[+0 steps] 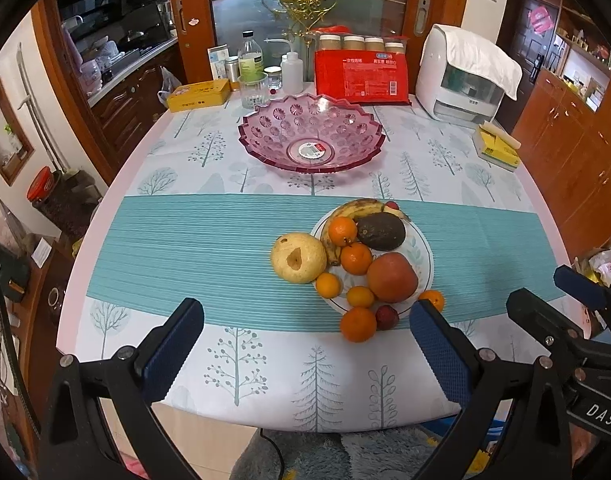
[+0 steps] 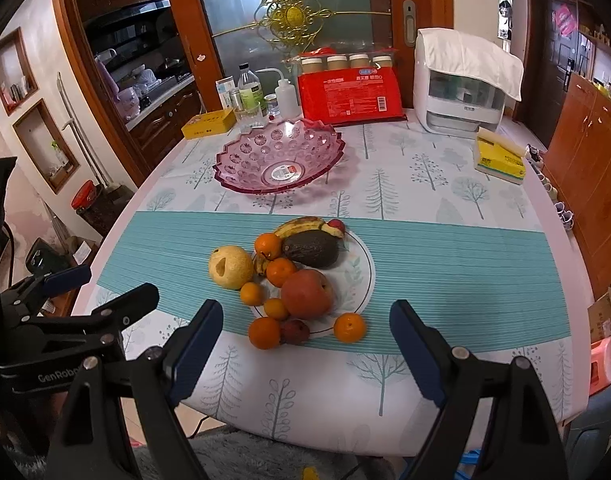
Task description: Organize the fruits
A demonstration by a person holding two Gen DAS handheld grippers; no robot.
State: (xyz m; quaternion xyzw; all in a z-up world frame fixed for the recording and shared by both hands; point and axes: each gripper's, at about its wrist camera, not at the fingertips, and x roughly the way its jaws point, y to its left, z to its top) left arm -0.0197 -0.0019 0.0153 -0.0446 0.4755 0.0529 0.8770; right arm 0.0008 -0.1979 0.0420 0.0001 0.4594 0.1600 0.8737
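A white plate (image 1: 423, 258) (image 2: 365, 276) on the teal mat holds a banana (image 1: 355, 208), an avocado (image 1: 381, 231), a red apple (image 1: 392, 277) and several oranges (image 1: 356, 258). A yellow pear (image 1: 298, 257) (image 2: 230, 267) lies just left of the plate. More oranges and a small red fruit (image 2: 294, 331) sit at its near rim. Behind them stands an empty pink glass bowl (image 1: 311, 132) (image 2: 279, 154). My left gripper (image 1: 305, 344) is open above the table's near edge. My right gripper (image 2: 305, 344) is open too, with nothing between its fingers.
At the table's far end stand a red package (image 1: 361, 76), bottles (image 1: 251, 58), a yellow tin (image 1: 199, 94) and a white appliance (image 1: 461, 76). A yellow tissue pack (image 1: 497, 148) lies at the right edge. Wooden cabinets flank the table.
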